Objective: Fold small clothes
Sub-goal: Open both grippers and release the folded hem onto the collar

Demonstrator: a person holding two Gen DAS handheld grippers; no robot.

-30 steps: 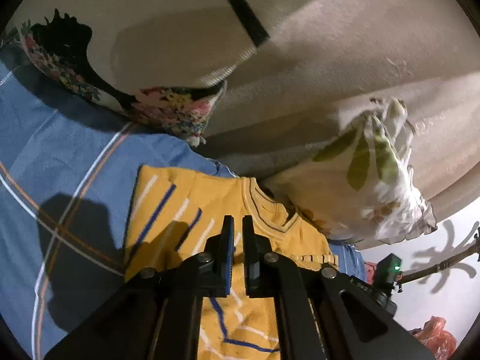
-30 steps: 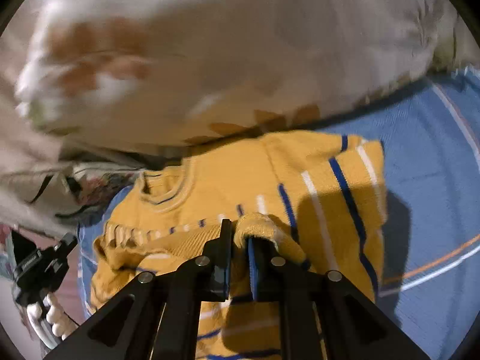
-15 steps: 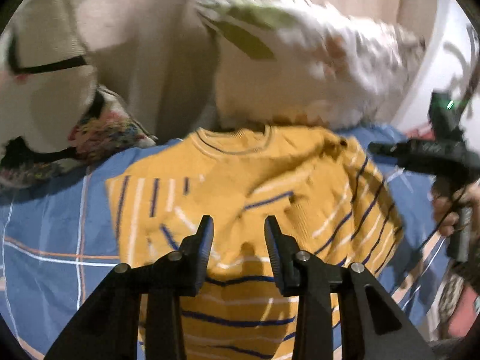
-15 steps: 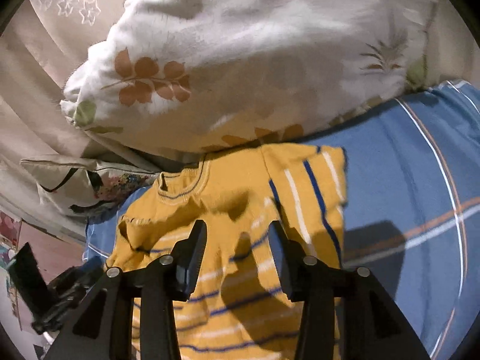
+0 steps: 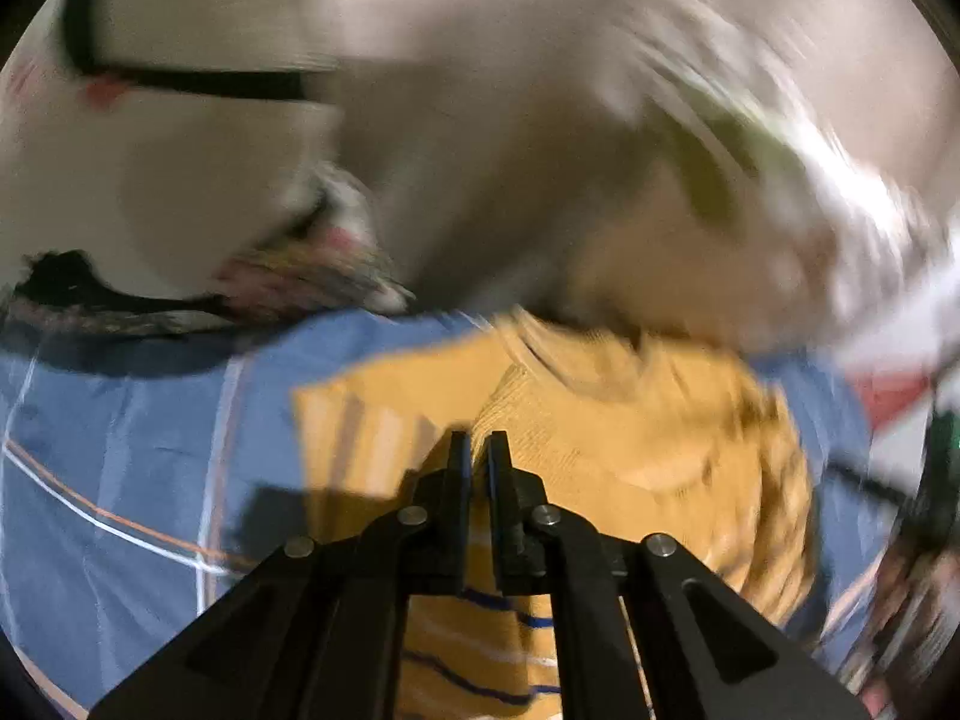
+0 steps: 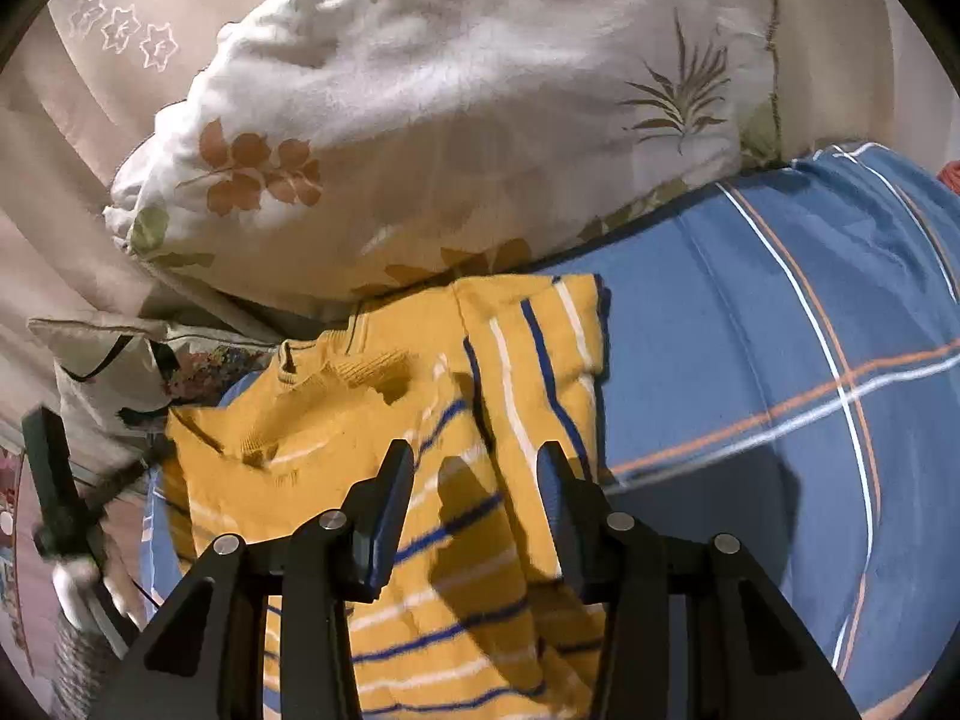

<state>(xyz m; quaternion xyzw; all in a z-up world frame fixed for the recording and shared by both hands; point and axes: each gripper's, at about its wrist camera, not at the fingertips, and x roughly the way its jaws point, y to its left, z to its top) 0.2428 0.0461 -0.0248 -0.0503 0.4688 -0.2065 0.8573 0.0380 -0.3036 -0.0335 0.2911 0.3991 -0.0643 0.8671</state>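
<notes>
Small mustard-yellow knit sweater (image 6: 336, 420) w/ blue & white stripes, lying on blue plaid sheet, neck end toward pillows. One side already folded in over the body; ribbed collar rumpled, fabric bunched near the neck. Left-wrist view blurred, but a raised fold of knit shows at centre.

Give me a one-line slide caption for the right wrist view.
Open right gripper hovers over a yellow striped sweater on a blue plaid bedsheet, floral pillow behind.

A blue plaid bedsheet (image 6: 750, 312) carries a yellow striped sweater (image 6: 372, 444) and a floral pillow (image 6: 456, 120)
</notes>
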